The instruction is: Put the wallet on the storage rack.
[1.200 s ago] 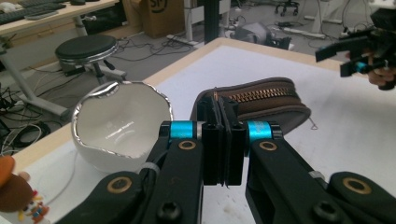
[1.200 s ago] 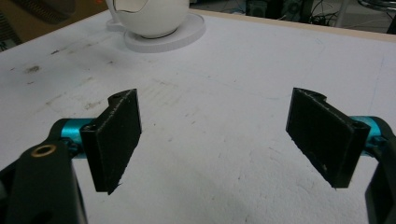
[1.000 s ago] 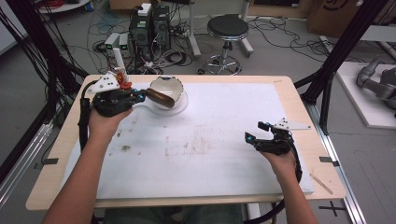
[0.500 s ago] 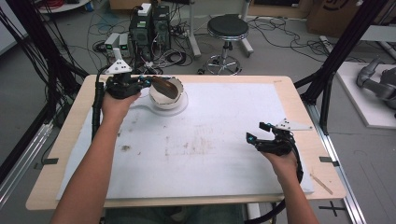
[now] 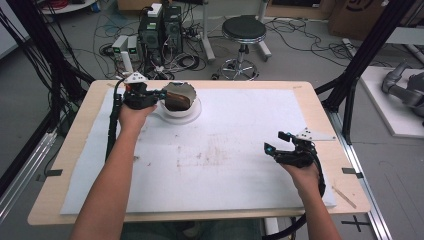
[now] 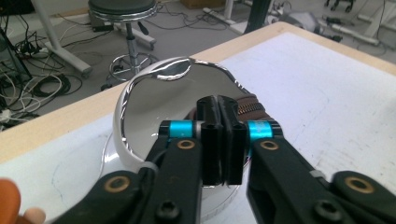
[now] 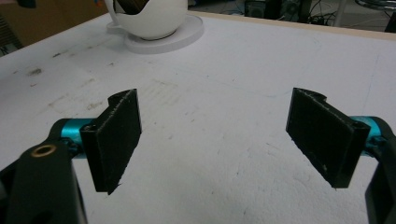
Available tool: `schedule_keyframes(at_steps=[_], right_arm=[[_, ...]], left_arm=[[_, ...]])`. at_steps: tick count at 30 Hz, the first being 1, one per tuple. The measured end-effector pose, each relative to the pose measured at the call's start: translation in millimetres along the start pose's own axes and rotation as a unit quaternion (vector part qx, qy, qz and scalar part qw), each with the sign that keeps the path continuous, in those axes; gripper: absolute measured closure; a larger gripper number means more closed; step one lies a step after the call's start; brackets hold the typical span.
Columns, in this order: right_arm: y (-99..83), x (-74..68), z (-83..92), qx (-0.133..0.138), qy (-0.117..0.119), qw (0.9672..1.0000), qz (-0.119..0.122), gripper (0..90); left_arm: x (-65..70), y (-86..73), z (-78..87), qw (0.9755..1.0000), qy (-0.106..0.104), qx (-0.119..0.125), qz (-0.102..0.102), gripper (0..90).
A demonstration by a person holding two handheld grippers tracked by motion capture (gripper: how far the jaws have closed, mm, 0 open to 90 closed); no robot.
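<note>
A white bowl (image 5: 186, 106) with a shiny rim stands on a round white base (image 5: 196, 116) at the far left of the table. A brown zippered pouch (image 5: 176, 98) lies in the bowl, and its zipper (image 6: 250, 106) shows behind the jaws in the left gripper view. My left gripper (image 5: 161, 93) is at the bowl's left rim (image 6: 135, 81). Its jaws have just been opening; only a thin slit parts the pads (image 6: 208, 140), and I see nothing in it. My right gripper (image 5: 276, 142) hovers open over the mat at the right, its pads (image 7: 116, 140) wide apart with nothing between them.
A white mat (image 5: 225, 160), stained near the middle, covers most of the wooden table (image 5: 320, 107). Beyond the far edge are a round stool (image 5: 243, 30) and equipment with tangled cables (image 5: 160, 30) on the floor. A black frame post (image 5: 350, 90) stands at the right.
My left hand has moved away from me and to the right, down to the bowl's rim. The brown pouch has sunk lower into the bowl. The right hand has stayed put.
</note>
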State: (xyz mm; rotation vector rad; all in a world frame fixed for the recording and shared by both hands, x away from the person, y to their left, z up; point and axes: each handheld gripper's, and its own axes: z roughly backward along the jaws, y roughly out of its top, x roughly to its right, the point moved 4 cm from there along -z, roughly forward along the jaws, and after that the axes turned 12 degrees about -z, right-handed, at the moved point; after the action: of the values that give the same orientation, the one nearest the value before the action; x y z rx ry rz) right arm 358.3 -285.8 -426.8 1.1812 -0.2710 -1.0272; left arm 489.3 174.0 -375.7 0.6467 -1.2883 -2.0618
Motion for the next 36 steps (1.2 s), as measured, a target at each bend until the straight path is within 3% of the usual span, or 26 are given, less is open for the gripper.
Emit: schedule_keyframes(at_steps=[3,5,11,18,21,25,36], right_arm=[[0.2,0.4,0.5,0.001,0.0,1.0,-0.001,18.3],[0.2,0.4,0.0,-0.001,0.0,1.0,-0.001,18.4],[0.1,-1.0,-1.0,-0.002,0.0,1.0,0.002,18.3],[0.8,-1.2,0.0,0.002,0.0,1.0,0.004,18.3],[0.4,-2.5,-0.3,-0.001,0.001,1.0,0.004,18.3],[0.9,-4.0,-0.2,0.0,0.003,1.0,0.008,18.3],[0.5,-6.1,-0.9,-0.001,0.003,1.0,0.007,18.3]], left_arm=[[0.9,-0.1,5.7,0.9999,-0.004,0.001,-0.011,70.1],[1.3,0.5,10.7,1.0,0.0,-0.001,-0.009,60.3],[8.0,3.6,24.5,0.9999,-0.004,-0.005,-0.015,45.5],[21.1,9.9,43.4,0.9993,-0.019,0.015,-0.029,40.1],[28.7,8.9,50.6,0.9985,-0.041,0.028,-0.023,36.6],[38.4,5.5,59.8,0.9973,-0.057,0.031,-0.035,34.0],[55.2,-14.5,87.4,0.9953,-0.081,0.041,-0.034,27.6]])
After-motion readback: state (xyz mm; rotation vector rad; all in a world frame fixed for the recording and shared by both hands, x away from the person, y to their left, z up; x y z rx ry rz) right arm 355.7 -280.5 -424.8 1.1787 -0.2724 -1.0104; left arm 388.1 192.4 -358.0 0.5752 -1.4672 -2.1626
